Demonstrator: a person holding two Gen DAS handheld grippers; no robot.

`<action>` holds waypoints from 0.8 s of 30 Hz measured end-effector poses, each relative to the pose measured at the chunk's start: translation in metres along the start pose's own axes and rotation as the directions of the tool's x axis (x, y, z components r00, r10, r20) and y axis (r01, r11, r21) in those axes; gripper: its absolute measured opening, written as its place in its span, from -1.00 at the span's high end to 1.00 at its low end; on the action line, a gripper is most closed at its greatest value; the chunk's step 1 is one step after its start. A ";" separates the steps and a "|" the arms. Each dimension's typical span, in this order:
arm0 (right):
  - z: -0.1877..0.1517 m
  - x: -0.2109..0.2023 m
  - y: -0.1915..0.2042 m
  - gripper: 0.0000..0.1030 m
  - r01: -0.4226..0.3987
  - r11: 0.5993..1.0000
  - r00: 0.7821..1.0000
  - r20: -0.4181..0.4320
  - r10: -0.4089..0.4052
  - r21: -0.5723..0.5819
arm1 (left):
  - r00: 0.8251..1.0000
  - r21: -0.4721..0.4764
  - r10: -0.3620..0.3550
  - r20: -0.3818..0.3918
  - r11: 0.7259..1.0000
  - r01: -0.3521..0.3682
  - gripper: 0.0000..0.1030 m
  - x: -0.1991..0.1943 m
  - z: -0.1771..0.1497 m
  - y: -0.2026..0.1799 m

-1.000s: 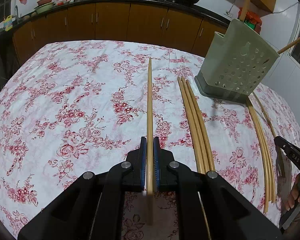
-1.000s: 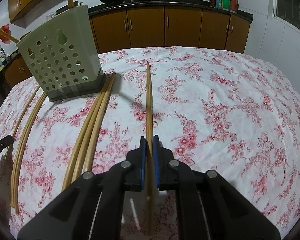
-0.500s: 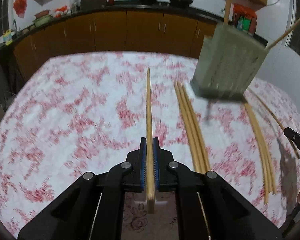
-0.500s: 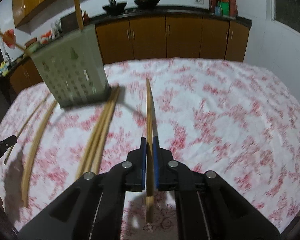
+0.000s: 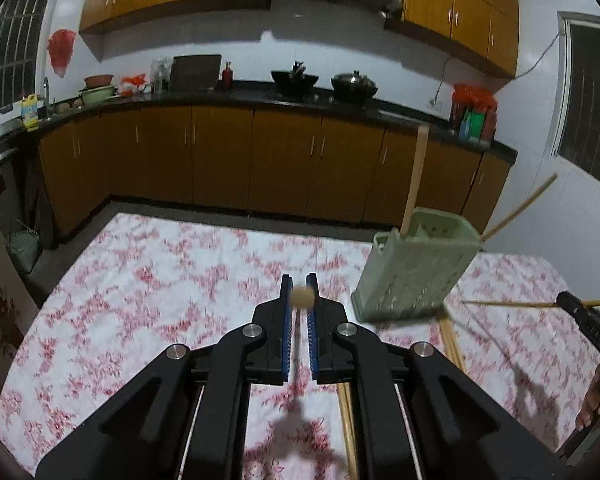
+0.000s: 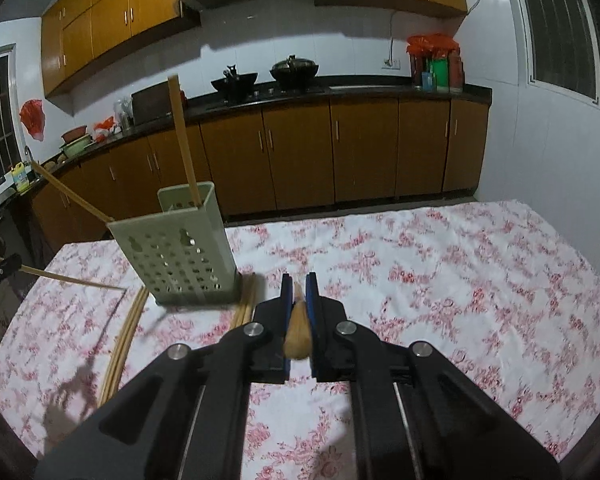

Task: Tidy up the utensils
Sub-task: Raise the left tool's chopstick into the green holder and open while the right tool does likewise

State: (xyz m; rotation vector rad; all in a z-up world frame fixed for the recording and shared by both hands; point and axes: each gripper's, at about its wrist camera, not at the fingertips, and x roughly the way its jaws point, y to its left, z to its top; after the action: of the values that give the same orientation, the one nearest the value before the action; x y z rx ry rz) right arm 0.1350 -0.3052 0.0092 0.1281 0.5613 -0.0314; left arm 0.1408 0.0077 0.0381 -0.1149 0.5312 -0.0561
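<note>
My left gripper [image 5: 300, 294] is shut on a wooden chopstick [image 5: 302, 297], seen almost end-on above the floral tablecloth [image 5: 160, 300]. My right gripper [image 6: 299, 294] is shut on another chopstick [image 6: 297, 332], also lifted off the cloth. A pale green perforated utensil holder [image 5: 416, 268] [image 6: 176, 256] stands between them with two chopsticks [image 5: 414, 176] [image 6: 182, 140] leaning out of its top. In the left wrist view the right gripper's tip [image 5: 572, 306] shows at the right edge, its chopstick [image 5: 500, 303] lying level.
Several loose chopsticks lie on the cloth beside the holder [image 6: 124, 340] [image 6: 246, 306] [image 5: 450, 340]. A hand [image 5: 598, 400] shows at the right edge. Wooden cabinets and a dark counter [image 5: 260, 98] with pots run behind the table.
Both grippers have risen and tilted up, each lifting its chopstick off the cloth. The holder and the loose chopsticks on the table have stayed put.
</note>
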 end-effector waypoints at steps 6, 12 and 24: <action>0.007 -0.007 0.003 0.84 0.000 1.000 1.000 0.025 0.000 -0.003 | 1.000 -0.004 -0.010 0.023 1.000 0.010 0.86 -0.006 0.007 0.000; 0.013 -0.009 0.006 0.85 -0.004 1.000 0.999 0.038 0.004 -0.010 | 0.999 0.002 -0.015 0.029 1.000 0.015 0.86 -0.006 0.011 -0.001; 0.067 -0.059 0.027 0.85 -0.127 0.991 0.972 0.194 0.131 -0.034 | 0.986 0.032 -0.111 0.125 0.994 0.108 0.86 -0.037 0.047 -0.023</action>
State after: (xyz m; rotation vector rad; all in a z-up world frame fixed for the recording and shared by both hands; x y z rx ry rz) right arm 0.1217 -0.2878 0.0999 0.1387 0.3558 0.0875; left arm 0.1323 -0.0073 0.0997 -0.1225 0.3971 -0.1615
